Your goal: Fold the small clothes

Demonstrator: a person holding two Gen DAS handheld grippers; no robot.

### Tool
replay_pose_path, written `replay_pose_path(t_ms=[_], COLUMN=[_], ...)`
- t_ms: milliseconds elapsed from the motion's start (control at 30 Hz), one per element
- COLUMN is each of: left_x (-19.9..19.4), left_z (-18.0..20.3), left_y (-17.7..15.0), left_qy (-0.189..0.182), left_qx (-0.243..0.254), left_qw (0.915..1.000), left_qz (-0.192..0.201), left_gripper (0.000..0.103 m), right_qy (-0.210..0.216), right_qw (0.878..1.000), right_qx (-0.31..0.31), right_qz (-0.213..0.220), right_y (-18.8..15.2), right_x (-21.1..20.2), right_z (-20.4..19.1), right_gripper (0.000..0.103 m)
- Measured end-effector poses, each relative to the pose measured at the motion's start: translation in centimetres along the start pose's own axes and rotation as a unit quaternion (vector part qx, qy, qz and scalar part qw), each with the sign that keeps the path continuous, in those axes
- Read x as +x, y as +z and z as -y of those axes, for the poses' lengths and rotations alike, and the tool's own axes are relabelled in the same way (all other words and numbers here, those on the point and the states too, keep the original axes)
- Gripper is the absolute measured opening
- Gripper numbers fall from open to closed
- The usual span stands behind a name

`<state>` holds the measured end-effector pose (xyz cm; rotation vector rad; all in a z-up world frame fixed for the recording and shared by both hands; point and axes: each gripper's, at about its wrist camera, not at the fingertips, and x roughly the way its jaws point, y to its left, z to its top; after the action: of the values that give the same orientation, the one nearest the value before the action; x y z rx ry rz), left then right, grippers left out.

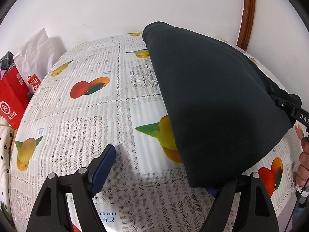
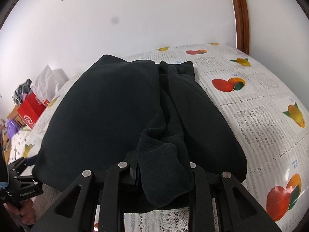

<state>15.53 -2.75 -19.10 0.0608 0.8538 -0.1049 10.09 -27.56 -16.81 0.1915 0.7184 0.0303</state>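
A dark, near-black garment [image 1: 212, 96] lies on the fruit-print tablecloth [image 1: 87, 116], one layer folded over itself. In the left wrist view my left gripper [image 1: 160, 170] is open at the garment's near left corner; its blue-padded left finger [image 1: 102, 170] rests on bare cloth, and the right finger is hidden under the garment's edge. In the right wrist view the garment [image 2: 108, 116] fills the middle, and my right gripper [image 2: 162, 176] is shut on a ribbed cuff [image 2: 164, 164] at its near edge. The right gripper also shows at the left wrist view's right edge [image 1: 289, 108].
Red shopping bags [image 1: 13, 100] and white paper [image 1: 36, 54] stand off the table's left end. A white wall and a brown wooden frame [image 1: 247, 13] lie behind the table. A floral cloth [image 1: 3, 154] sits at the far left.
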Motion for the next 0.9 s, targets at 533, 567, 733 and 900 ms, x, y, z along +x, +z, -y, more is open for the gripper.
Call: replay_pose_path(t_ms=[533, 567, 733, 900], left_x=[0.1, 0.1, 0.1, 0.1], left_z=[0.0, 0.0, -0.1, -0.1], left_y=[-0.1, -0.1, -0.1, -0.1], left_qy=[0.008, 0.008, 0.007, 0.004], left_qx=[-0.006, -0.007, -0.007, -0.008], left_qw=[0.9999, 0.9999, 0.9999, 1.0], left_qz=[0.006, 0.006, 0.005, 0.004], left_gripper=[0.088, 0.088, 0.088, 0.089], right_qy=[-0.073, -0.072, -0.076, -0.082], right_qw=[0.995, 0.995, 0.995, 0.995], right_qx=[-0.053, -0.052, -0.053, -0.047], right_qz=[0.035, 0.036, 0.037, 0.037], right_y=[-0.8, -0.8, -0.8, -0.8], right_x=[-0.4, -0.5, -0.5, -0.5], right_z=[-1.7, -1.7, -1.8, -1.7], right_gripper=[0.034, 0.034, 0.035, 0.042])
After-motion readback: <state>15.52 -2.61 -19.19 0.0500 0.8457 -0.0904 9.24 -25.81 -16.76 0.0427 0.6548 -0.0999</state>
